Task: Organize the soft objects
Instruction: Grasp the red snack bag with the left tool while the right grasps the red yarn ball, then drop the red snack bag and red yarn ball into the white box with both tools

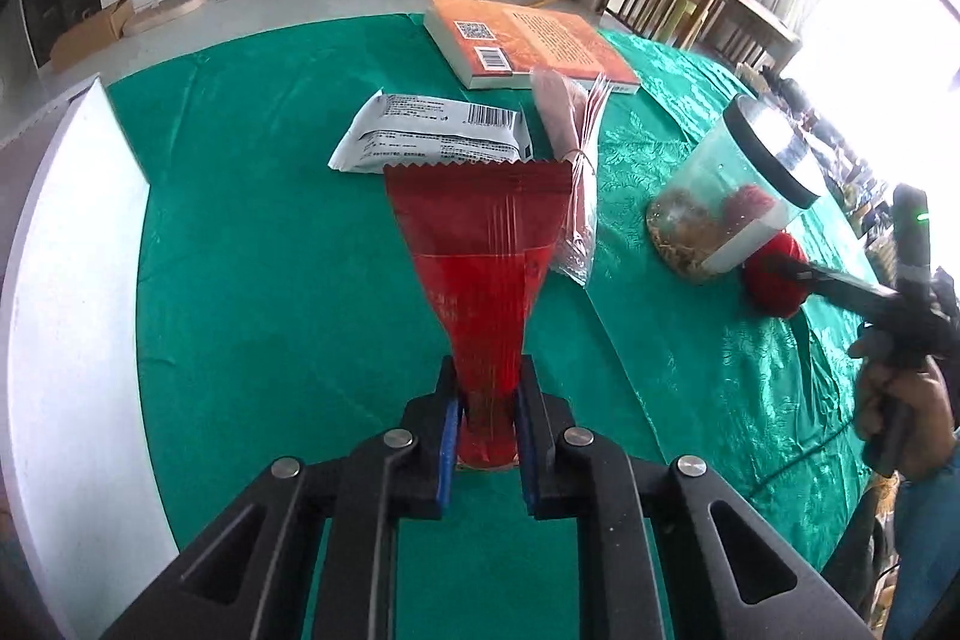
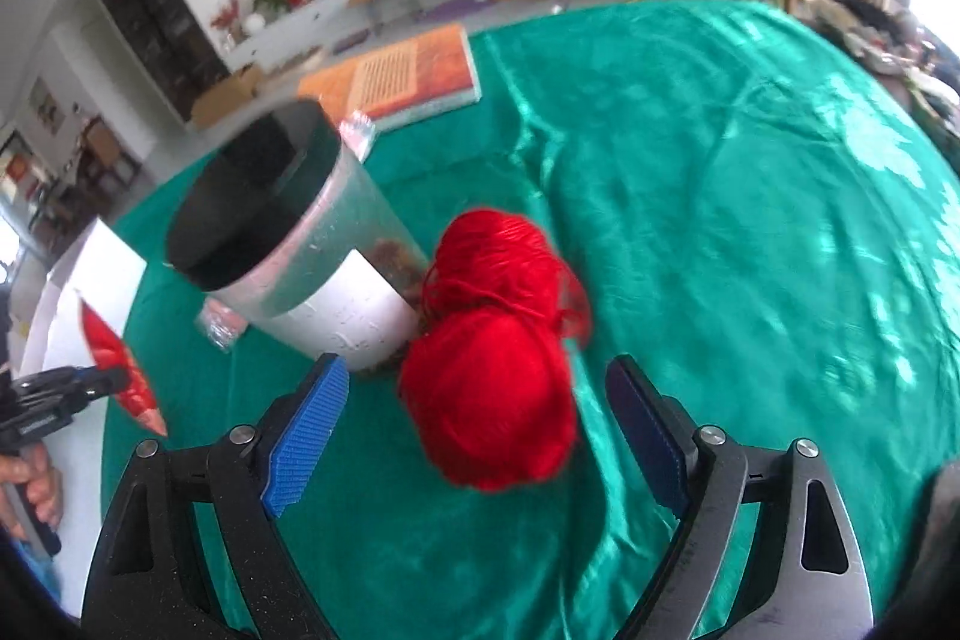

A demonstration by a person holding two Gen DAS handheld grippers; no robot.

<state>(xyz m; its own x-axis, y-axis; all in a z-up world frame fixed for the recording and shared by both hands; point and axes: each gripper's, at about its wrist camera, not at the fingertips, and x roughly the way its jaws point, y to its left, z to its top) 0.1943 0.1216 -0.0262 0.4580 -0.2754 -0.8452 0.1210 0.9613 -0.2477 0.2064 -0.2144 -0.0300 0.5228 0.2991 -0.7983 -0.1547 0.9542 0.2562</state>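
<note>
Green satin cloth (image 1: 258, 232) covers the whole table, its sheen creased into long folds. On its far side lies an orange paperback book (image 1: 528, 40), back cover up. Nearer my right, a clear plastic jar (image 2: 300, 256) with a black lid stands with some brownish contents at its bottom and a white label on its side. A white sealed packet (image 1: 429, 133) printed with a barcode lies flat in the middle of the table, and just beside it a clear tied bag (image 1: 573, 160) of something pinkish rests, partly behind what I hold.

My left jaws (image 1: 487, 421) are clamped tight on the lower end of a red plastic snack packet (image 1: 480, 244), which stands up off the cloth with its zigzag edge at the top. My right jaws (image 2: 477, 421) stand wide, blue pads (image 2: 309, 427) on either side of a red ball of yarn (image 2: 492, 388) without pressing on it. The yarn lies on the cloth touching the base of the jar, a second red clump right behind it.
</note>
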